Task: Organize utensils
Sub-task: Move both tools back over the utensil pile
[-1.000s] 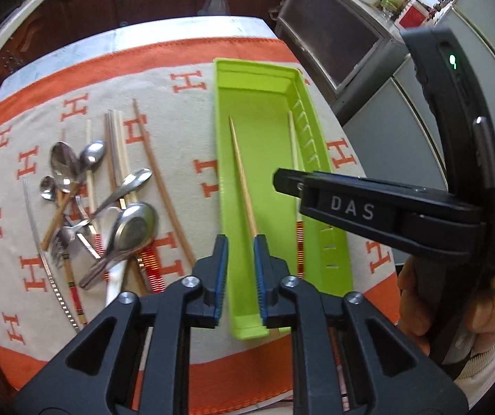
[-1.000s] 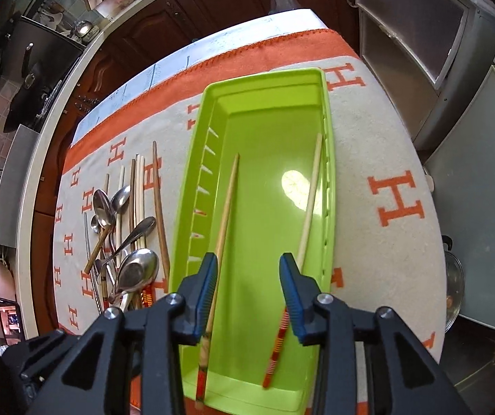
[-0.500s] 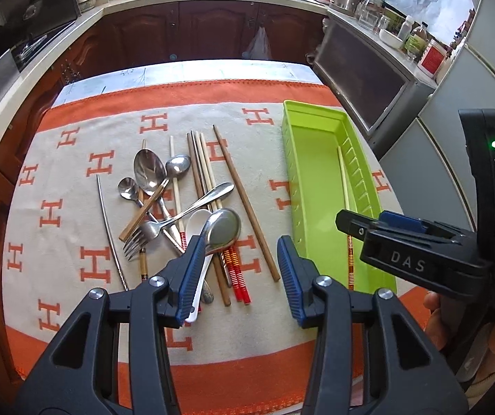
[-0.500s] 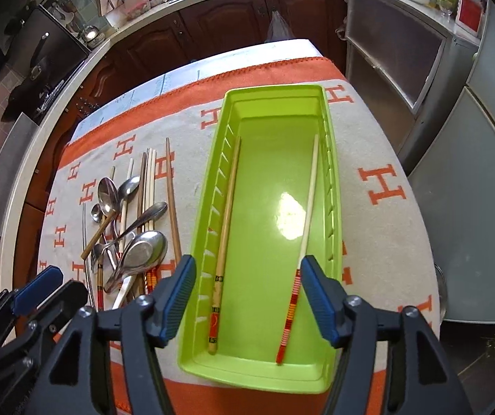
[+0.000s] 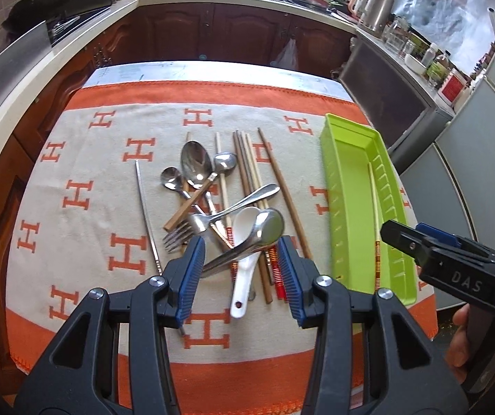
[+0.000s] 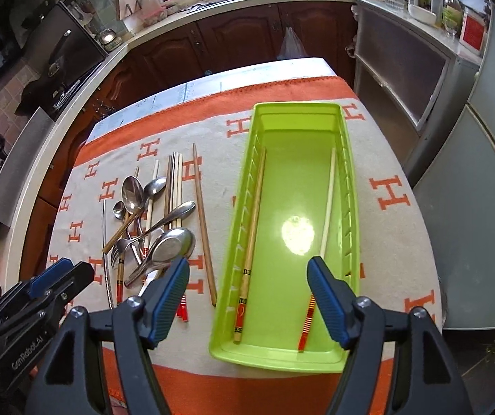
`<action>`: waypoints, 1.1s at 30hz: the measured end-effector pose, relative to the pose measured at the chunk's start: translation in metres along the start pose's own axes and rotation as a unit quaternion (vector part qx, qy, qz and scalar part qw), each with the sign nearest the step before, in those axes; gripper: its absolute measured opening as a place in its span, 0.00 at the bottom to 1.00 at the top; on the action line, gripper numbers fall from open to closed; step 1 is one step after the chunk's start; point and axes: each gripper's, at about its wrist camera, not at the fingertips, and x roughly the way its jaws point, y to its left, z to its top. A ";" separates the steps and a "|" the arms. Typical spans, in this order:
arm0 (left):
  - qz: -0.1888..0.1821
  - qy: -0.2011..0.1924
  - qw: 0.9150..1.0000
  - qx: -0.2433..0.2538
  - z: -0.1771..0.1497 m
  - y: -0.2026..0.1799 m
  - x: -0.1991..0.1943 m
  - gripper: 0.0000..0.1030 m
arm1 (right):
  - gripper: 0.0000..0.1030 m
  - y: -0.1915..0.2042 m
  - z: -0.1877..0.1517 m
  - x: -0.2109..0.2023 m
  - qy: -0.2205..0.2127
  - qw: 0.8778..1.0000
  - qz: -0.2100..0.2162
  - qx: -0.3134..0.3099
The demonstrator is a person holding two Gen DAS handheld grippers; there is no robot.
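Left tool (image 5: 242, 273) wide open above utensil pile (image 5: 226, 207); green tray (image 5: 349, 186) w/ 1 chopstick (image 5: 373, 214).

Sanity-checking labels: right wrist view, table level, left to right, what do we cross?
Left gripper → thin metal rod → pile of spoons and a fork → lone brown chopstick → green tray holding a brown chopstick, then a pale chopstick.

Cloth (image 5: 84, 228) on bench: cream w/ orange H motifs, orange border. Tray (image 6: 347, 186): lime green. Chopstick (image 6: 311, 306) in tray: pale shaft, red/yellow striped end; other one (image 6: 252, 228) tan w/ red end. Spoons (image 5: 195, 162): silver; 1 spoon (image 5: 244, 276) white. Tool pads (image 6: 171, 297): blue, ribbed; bodies black.
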 end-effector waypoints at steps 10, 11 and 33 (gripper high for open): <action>0.007 0.012 0.999 -0.043 0.003 0.052 -0.002 0.39 | 0.68 0.051 -0.002 -0.004 -0.030 0.996 -0.007 -0.085; 0.007 0.011 0.999 -0.049 0.004 0.059 -0.003 0.39 | 0.68 0.056 -0.002 -0.004 -0.034 0.995 -0.007 -0.093; -0.005 0.044 0.998 -0.040 0.015 0.113 0.031 0.49 | 0.32 0.083 0.029 0.059 0.037 0.993 0.084 -0.073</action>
